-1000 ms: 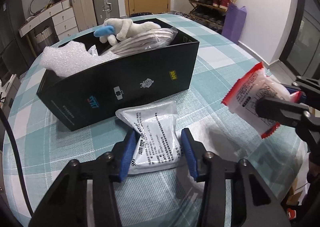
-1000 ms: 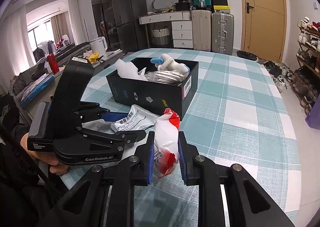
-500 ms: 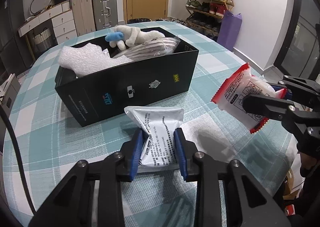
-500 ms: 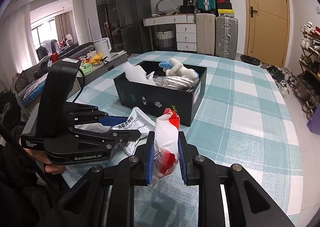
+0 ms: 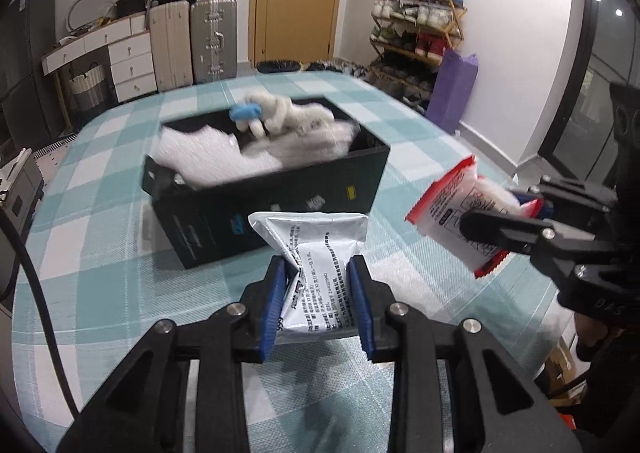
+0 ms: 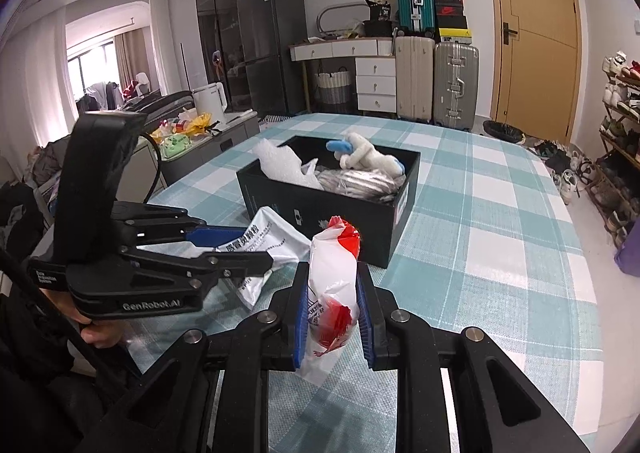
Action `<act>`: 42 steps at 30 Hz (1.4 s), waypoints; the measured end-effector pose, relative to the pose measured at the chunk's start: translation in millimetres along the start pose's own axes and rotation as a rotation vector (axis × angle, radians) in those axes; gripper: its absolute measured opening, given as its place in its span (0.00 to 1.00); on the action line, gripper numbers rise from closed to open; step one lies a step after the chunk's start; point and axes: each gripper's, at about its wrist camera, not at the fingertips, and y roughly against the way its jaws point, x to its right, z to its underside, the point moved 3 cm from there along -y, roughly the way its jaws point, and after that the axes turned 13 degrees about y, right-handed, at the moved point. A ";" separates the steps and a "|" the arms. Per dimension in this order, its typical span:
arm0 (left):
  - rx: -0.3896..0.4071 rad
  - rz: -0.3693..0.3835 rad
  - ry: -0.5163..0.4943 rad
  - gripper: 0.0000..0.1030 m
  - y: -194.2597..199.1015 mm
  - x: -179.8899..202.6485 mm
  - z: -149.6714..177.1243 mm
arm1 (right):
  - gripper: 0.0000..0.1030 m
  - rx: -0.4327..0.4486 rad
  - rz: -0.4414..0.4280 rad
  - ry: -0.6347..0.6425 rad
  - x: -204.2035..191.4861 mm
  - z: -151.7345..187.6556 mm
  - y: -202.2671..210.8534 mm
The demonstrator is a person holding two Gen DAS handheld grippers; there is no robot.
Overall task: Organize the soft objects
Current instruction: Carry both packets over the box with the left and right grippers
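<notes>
Pouch (image 5: 316, 253) was clamped in L gripper (image 5: 318, 293); packet (image 6: 334, 273) clamped in R gripper (image 6: 332, 317); advise clearing box (image 5: 280, 209) rim before release.

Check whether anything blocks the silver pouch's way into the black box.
Only the box's near wall stands between it and the pouch held by the left gripper. Inside, bubble wrap and a plush toy fill most space.

1. A box (image 6: 320, 209) sits on the table (image 6: 500, 221).
2. A plush toy (image 6: 368, 155) lies inside it.
3. Suitcases (image 6: 436, 77) stand behind the table, a shoe rack (image 5: 416, 29) to its right.
</notes>
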 end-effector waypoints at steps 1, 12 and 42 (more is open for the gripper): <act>0.010 0.002 0.006 0.30 4.2 -1.7 -2.7 | 0.20 0.007 0.000 0.001 -0.7 -1.7 0.9; 0.118 -0.008 0.050 0.30 32.7 -21.9 -36.3 | 0.20 0.078 -0.010 0.006 -5.8 -28.3 2.1; 0.135 -0.038 0.132 0.30 -7.7 -53.2 -106.0 | 0.20 0.137 -0.052 -0.033 28.5 -101.4 -47.6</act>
